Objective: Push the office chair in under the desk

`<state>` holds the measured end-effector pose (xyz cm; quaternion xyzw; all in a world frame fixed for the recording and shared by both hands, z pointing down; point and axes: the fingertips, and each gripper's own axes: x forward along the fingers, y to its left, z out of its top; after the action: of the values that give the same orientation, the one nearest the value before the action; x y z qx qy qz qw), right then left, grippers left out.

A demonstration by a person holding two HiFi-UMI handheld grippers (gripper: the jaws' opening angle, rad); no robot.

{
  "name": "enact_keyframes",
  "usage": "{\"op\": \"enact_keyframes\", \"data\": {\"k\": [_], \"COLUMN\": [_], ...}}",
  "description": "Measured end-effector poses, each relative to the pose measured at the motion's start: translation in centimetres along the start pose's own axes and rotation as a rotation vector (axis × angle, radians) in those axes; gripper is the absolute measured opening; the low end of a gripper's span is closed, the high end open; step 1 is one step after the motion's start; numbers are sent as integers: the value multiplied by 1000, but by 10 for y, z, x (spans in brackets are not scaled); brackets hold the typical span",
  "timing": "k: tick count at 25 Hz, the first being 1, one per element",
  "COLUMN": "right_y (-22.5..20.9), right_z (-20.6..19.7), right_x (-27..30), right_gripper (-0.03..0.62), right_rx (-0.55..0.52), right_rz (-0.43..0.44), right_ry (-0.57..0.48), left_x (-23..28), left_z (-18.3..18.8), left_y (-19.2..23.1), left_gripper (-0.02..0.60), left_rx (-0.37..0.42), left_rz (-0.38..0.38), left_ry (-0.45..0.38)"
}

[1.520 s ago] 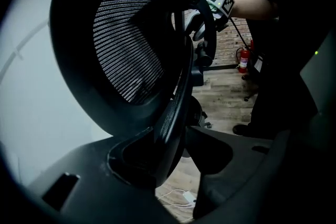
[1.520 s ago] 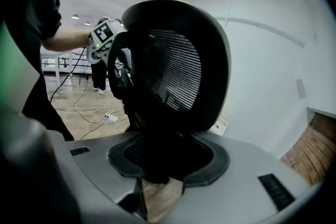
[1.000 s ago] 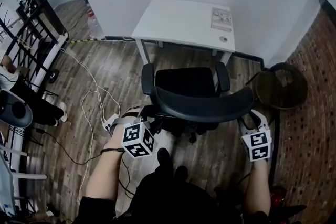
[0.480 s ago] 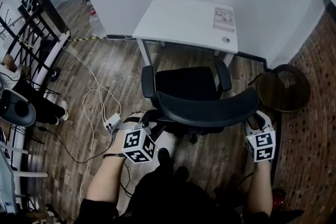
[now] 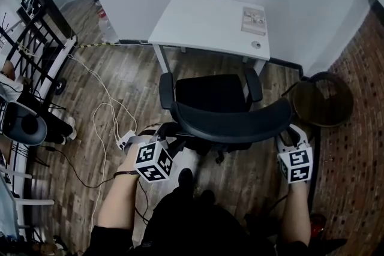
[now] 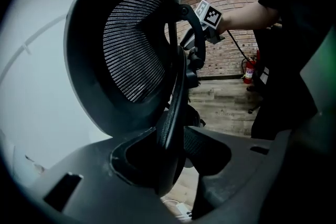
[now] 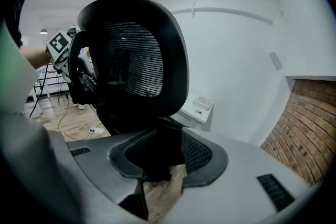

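Note:
The black office chair stands just in front of the white desk (image 5: 204, 24), its seat (image 5: 210, 93) partly under the desk's front edge. Its curved mesh backrest (image 5: 231, 123) faces me. My left gripper (image 5: 167, 132) is at the backrest's left end. Its jaws have just been closing, and the backrest's edge (image 6: 176, 86) is pinched between the pads of the left gripper (image 6: 173, 149). My right gripper (image 5: 288, 133) is at the right end. Its jaws have also just closed in, and the backrest (image 7: 136, 60) sits gripped in the right gripper (image 7: 160, 152).
A booklet (image 5: 253, 21) and a small round object (image 5: 256, 44) lie on the desk. A dark round side table (image 5: 322, 99) stands right of the chair by the brick wall. White cables and a power strip (image 5: 123, 141) lie on the wooden floor at left, near a black rack (image 5: 36, 39).
Hardly anything differs. Both grippers stay at the two ends of the backrest, and the chair stands at about the same distance from the desk.

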<state>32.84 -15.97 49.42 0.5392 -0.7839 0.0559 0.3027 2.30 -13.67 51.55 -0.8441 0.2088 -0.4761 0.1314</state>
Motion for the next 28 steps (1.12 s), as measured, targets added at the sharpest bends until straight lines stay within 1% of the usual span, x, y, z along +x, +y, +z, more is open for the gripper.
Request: {"op": "enact_keyframes", "data": {"k": [6,10,15,20,22,23,24,26,28], "right_y": [-1,6,11,22,29,32,35,41,51], "right_z": [4,9,19,39,49,55,61,73,83], "right_x": [7,12,24,42,49,53,56,66,77], "right_gripper": [141,140,140,127,131,147,194,247,251], "right_rx": [13,24,31,35,-10,-57,-124,-287,-412], "right_rz": [-10,-7,-16,22,27,26,24,34,94], "right_ry": [7,3,8,-6,-7,-6,1,31,68], "left_x": [2,2,5,9,9,9,9,9,9], "left_z": [-2,-12,-22,-36,-44,-49,-53,-61,-70], "left_y": [8,19,34,59,70,76,80,90,101], "left_gripper": [166,167,167,167,167,167,167,167,169], "left_rx": [10,12,17,28,34,37,40,45,51], "left_rz": [-3,-22,-22,-23,-27,-30,-32,-36,-42], "left_ry": [-42,-47,-49,-59,-60,-59,-58,-57,-58]}}
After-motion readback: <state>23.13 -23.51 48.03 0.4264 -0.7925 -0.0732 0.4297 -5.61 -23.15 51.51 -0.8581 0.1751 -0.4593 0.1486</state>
